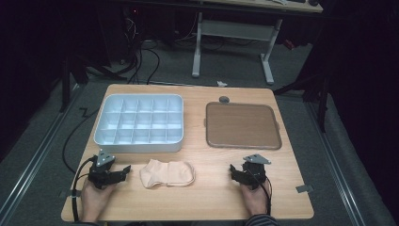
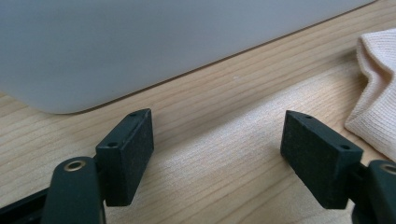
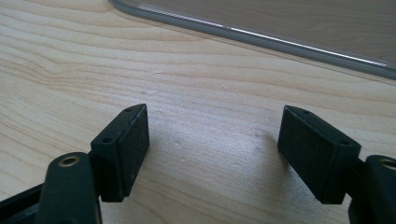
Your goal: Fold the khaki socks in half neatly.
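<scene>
Fingers wide apart on both grippers, nothing between them.
Left gripper (image 1: pixel 123 170) and right gripper (image 1: pixel 234 170) rest on the pale wooden counter (image 1: pixel 211 197); the folded peach-coloured sock (image 1: pixel 168 173) lies between them, just beside the left.

A white plastic tray of square compartments (image 1: pixel 139 123) sits at the wooden bench's (image 1: pixel 197 197) far left; a brown flat lid (image 1: pixel 243 125) lies well apart at its right.

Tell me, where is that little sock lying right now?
In the high view the sock lies flat on the wooden table near its front edge, just in front of the white divided box, closer to the left gripper than to the right gripper.
</scene>
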{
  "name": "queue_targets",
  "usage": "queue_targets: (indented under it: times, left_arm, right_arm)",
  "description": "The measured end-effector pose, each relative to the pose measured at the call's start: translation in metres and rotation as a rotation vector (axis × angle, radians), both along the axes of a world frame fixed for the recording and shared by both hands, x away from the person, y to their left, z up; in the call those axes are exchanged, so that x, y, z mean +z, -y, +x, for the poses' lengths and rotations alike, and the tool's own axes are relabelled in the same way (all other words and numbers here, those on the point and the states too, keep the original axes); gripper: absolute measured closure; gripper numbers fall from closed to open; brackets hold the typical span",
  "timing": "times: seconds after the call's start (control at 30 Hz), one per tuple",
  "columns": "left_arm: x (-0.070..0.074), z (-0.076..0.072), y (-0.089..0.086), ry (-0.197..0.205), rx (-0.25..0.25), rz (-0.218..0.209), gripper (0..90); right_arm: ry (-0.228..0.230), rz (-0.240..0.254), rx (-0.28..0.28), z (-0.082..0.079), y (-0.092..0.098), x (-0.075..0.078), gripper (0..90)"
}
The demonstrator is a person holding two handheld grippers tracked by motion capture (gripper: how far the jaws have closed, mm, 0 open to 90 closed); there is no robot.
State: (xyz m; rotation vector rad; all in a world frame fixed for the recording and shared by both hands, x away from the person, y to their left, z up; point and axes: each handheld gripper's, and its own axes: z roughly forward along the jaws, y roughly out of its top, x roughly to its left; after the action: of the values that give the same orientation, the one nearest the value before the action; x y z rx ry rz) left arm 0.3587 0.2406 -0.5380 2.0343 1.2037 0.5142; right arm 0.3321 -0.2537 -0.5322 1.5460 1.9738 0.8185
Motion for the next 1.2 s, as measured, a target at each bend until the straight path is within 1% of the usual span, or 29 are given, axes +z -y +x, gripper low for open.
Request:
queue_targets:
  times: [0.23, 0.37, 0.57, 0.8, 0.9, 1.03, 1.13, 1.2]
  left_arm:
    - [0.0001, 0.0000, 0.0001, -0.001, 0.001, 0.000, 25.9]
    - [0.0001, -0.0003, 0.0000, 0.001, 0.009, -0.001, 27.7]
    - [0.0002, -0.0006, 0.0000, 0.000, 0.005, -0.003, 27.5]
    - [0.0003, -0.0006, 0.0000, 0.000, 0.006, -0.003, 27.6]
    - [0.0004, -0.0008, -0.0004, 0.007, 0.014, -0.002, 32.0]
    - [0.0004, -0.0010, 0.0003, 0.008, 0.008, 0.001, 31.3]
    - [0.0005, -0.0011, 0.0005, 0.008, 0.000, 0.000, 31.4]
    - [0.0006, -0.0019, 0.0008, 0.010, -0.009, -0.002, 33.9]
  right_arm:
    - [0.000, 0.001, -0.002, 0.0000, -0.0001, 0.0000, 25.0]
    - [0.000, 0.001, -0.002, 0.0000, -0.0001, 0.0000, 24.9]
    - [-0.001, 0.004, -0.002, -0.0001, -0.0001, 0.0001, 25.3]
    - [0.001, 0.002, 0.012, 0.0001, 0.0015, 0.0002, 25.9]
    - [0.001, 0.002, 0.016, 0.0005, 0.0019, 0.0002, 25.8]
    - [0.001, 0.002, 0.017, 0.0005, 0.0020, 0.0002, 25.9]
    - [0.002, 0.003, 0.011, 0.0000, 0.0023, 0.0003, 27.9]
    - [0.006, 0.003, 0.008, -0.0002, 0.0034, 0.0005, 30.9]
